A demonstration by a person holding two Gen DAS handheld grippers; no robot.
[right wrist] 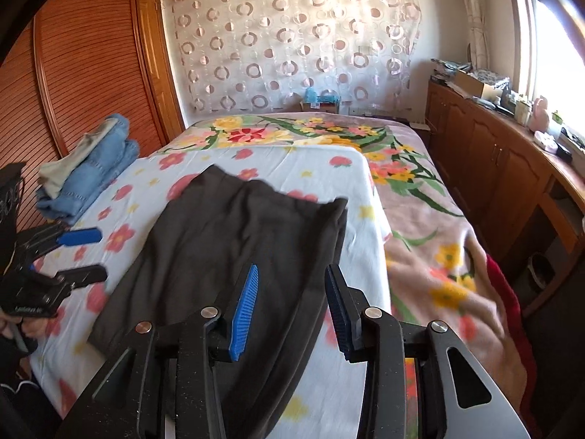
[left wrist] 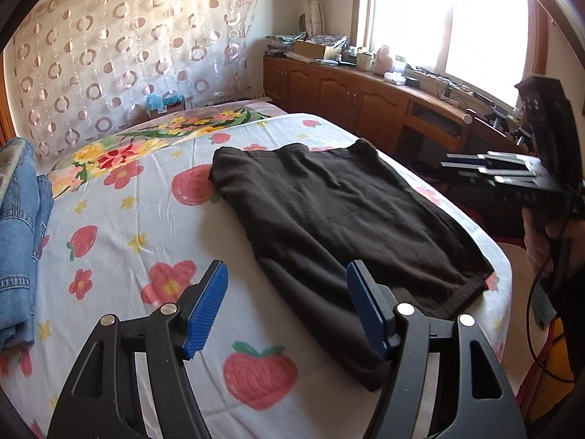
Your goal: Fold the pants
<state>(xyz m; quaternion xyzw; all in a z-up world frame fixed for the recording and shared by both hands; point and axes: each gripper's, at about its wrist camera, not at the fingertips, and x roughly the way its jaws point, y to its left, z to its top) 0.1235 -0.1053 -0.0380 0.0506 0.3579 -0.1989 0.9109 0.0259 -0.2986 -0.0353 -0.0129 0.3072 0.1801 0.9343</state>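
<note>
The black pants (left wrist: 340,219) lie folded on the flowered sheet (left wrist: 120,226), soft and limp, best pinched at a hem corner, with both the left gripper (left wrist: 287,307) and right gripper (right wrist: 290,311) apart and empty.

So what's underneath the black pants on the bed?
The black pants lie flat on a white sheet with strawberry and flower prints, which lies over a pink floral blanket. The sheet's pattern beneath the pants is hidden.
</note>
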